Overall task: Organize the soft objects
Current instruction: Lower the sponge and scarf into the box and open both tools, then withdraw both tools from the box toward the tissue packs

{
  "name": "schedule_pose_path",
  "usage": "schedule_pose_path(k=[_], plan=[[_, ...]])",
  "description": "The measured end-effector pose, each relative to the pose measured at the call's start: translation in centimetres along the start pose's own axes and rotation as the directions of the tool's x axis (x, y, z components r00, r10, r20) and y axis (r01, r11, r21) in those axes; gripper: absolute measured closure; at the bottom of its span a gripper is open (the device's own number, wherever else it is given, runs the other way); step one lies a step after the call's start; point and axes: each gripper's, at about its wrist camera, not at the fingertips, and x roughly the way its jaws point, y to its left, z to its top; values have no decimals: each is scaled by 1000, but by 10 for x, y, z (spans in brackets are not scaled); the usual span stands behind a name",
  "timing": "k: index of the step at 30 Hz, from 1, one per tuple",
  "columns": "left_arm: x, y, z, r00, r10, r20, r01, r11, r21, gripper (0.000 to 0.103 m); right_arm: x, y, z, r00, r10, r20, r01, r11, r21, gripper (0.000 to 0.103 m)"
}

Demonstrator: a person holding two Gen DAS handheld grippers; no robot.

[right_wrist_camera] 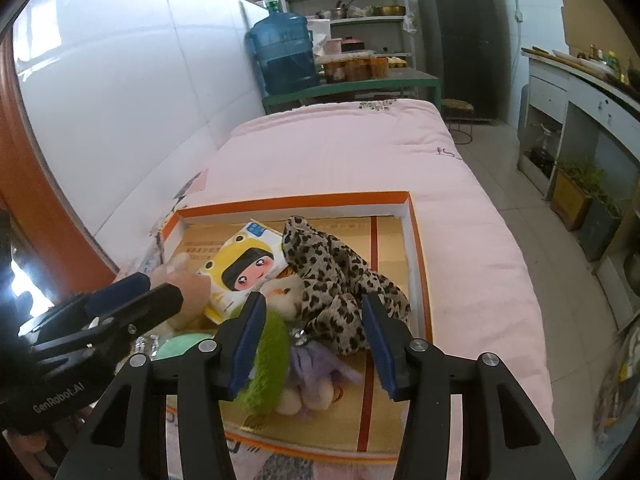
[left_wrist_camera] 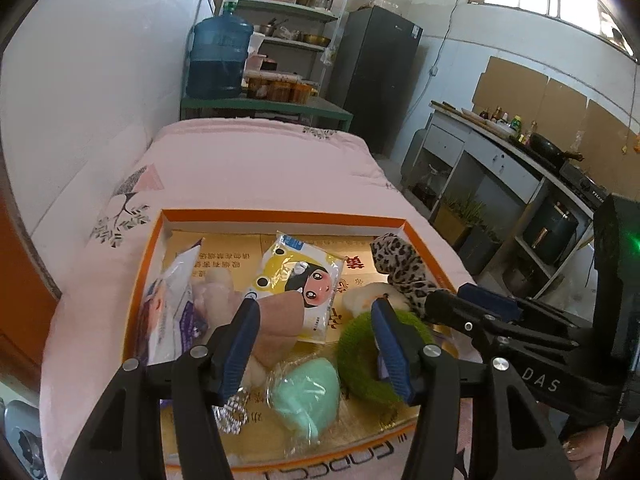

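Observation:
An orange-rimmed shallow box (left_wrist_camera: 280, 216) (right_wrist_camera: 296, 202) lies on the pink bed cover and holds several soft items. In it are a yellow cartoon tissue pack (left_wrist_camera: 300, 276) (right_wrist_camera: 244, 268), a leopard-print scarf (left_wrist_camera: 404, 268) (right_wrist_camera: 332, 280), a green fuzzy ring (left_wrist_camera: 360, 356) (right_wrist_camera: 268, 364), a mint pad in plastic wrap (left_wrist_camera: 308, 392) and a pink plush (left_wrist_camera: 276, 328). A purple plush (right_wrist_camera: 316, 368) lies under the scarf. My left gripper (left_wrist_camera: 316, 304) (right_wrist_camera: 158, 286) hangs open over the pink plush. My right gripper (right_wrist_camera: 314, 300) (left_wrist_camera: 452, 294) hangs open over the scarf, empty.
The pink bed cover (right_wrist_camera: 360, 152) stretches far beyond the box. A white wall (left_wrist_camera: 80, 100) runs along the left. A blue water jug (left_wrist_camera: 218, 56), shelves and a dark fridge (left_wrist_camera: 380, 76) stand at the bed's far end. A kitchen counter (left_wrist_camera: 500, 152) and tiled floor lie to the right.

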Motion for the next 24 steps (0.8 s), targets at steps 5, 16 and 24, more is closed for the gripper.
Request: schedule_pose_path(k=[5, 16, 24], plan=[[-18, -2, -3, 1000, -5, 21, 5, 1000, 0, 45, -15, 6, -5, 1000, 4, 9, -4, 1000, -7, 52], [-48, -1, -18, 999, 0, 40, 0, 1000, -4, 45, -47, 17, -25, 1000, 24, 11, -23, 999, -40, 51], [-68, 1, -34, 999, 0, 52, 0, 1000, -7, 45, -68, 27, -52, 999, 46, -8, -46, 995, -86, 51]])
